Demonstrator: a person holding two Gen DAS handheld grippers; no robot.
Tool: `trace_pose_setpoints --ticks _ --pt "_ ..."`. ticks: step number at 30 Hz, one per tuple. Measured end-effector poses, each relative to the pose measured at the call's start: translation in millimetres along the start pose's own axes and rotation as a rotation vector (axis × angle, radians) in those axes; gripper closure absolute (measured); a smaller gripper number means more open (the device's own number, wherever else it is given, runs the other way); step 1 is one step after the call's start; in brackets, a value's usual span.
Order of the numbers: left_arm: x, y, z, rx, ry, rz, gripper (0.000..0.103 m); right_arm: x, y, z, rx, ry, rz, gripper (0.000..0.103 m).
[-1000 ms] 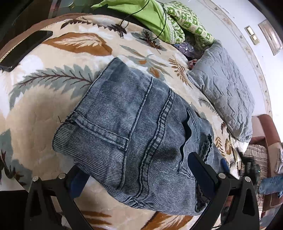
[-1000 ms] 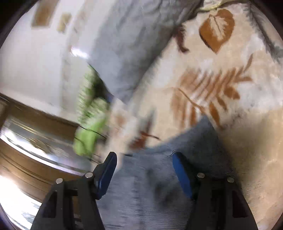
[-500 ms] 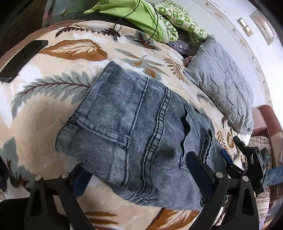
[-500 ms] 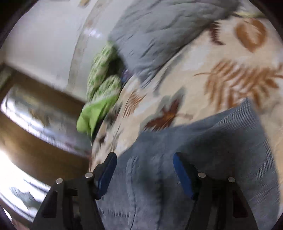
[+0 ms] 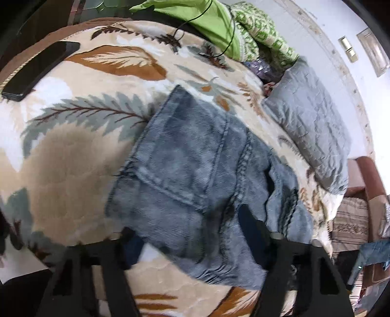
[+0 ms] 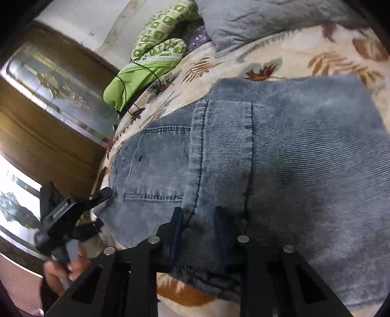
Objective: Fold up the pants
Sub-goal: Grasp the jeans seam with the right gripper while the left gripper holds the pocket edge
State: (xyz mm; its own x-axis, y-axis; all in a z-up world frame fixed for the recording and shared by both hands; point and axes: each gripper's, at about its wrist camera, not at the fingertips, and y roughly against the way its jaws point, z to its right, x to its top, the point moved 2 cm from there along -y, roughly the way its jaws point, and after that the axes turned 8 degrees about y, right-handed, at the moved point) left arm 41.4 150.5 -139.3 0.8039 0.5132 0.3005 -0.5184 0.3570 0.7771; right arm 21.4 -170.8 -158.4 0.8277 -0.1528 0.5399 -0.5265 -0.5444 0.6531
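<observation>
Right gripper [image 6: 198,231]: sitting at the near edge of the pants, its blue pads now drawn narrow where half a second ago they were standing wide; a ridge of denim seam is lying between them, though I cannot tell for sure that they are pinching it.
Left gripper [image 5: 192,234]: hovering low over the near hem with its fingers spread wide, nothing between them but cloth below; it is looking blurrier and a little farther back than before.
Pants [image 5: 202,180]: lying folded into a compact grey-blue block on the leaf-patterned blanket [image 5: 73,156], pocket seams facing up, in the same spot as earlier.
Left hand [image 6: 61,270]: gripping the handle of the left gripper at the near left of the bed.
Phone [image 5: 36,70]: resting on the far left of the blanket, well apart from the pants.
Grey pillow [image 5: 314,131]: lying far right.
Green bedding [image 5: 219,22]: bunching at the far end, with a black cable across it.
</observation>
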Motion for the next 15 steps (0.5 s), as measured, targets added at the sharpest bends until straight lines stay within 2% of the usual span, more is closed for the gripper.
trace_pose_setpoints --ticks 3,6,8,11,15 --pt "-2.5 10.8 -11.5 -0.009 0.023 -0.016 0.043 -6.9 8.6 -9.9 -0.038 0.045 0.029 0.076" --pt "-9.5 17.9 -22.0 0.029 0.044 -0.020 0.042 -12.2 12.3 -25.0 -0.099 0.126 0.024 0.076" --pt "-14.1 18.2 -22.4 0.029 0.054 -0.030 0.041 -16.4 12.2 -26.3 -0.118 0.139 0.015 0.076" --pt "-18.8 15.2 -17.9 0.075 0.039 -0.027 0.039 -15.0 7.1 -30.9 -0.149 0.170 0.009 0.076" --pt "-11.7 12.5 -19.0 0.039 0.076 -0.016 0.037 -18.2 4.2 -39.5 -0.205 0.236 0.020 0.076"
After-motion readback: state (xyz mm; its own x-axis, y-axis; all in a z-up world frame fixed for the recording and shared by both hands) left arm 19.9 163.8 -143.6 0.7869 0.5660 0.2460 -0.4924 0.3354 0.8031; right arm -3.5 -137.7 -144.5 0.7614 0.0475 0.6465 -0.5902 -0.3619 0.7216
